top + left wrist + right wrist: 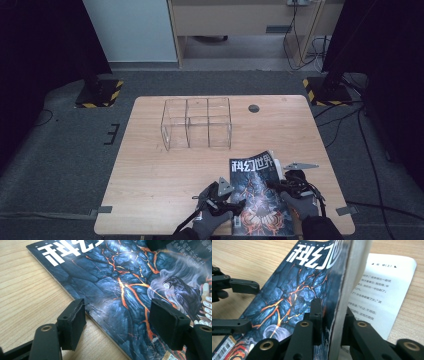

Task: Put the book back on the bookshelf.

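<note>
Nearest to us, at abt 6 o'clock on the table (150, 175), we hold both grippers w/ gloved hands on a magazine (260, 192). Its dark cover, w/ orange cracks and big white characters, lies at the near right part of the tabletop, spine side to the left, top edge pointing to 12. Our left gripper (235, 206) sits at the mag's 9 o'clock edge, low on the spine side; in the left gripper view its claw stands wide, one black pad (72, 322) over the bare wood just beside the cover's edge, the other pad (167, 327) over the cover art, neither pressing on it. Our right gripper (276, 186) is at the mag's 3 o'clock edge. In the right gripper view its claw (330, 322) is narrow and clamped on the front cover plus a thick block of pages, raised on edge so that a printed white page (382, 297) lies open and flat beyond it at abt 2 o'clock; the left gripper's arms show at 9 o'clock in that view. Farther off, toward 12 o'clock at mid table, stands a clear plastic organiser (197, 122) w/ several compartments, well apart from the mag. Right of it, at abt 1 o'clock, is a small round dark cable hole (254, 108) in the tabletop. Beyond the far edge, grey carpet, two black stands w/ yellow-black striped bases (100, 94), and pale furniture.
</note>
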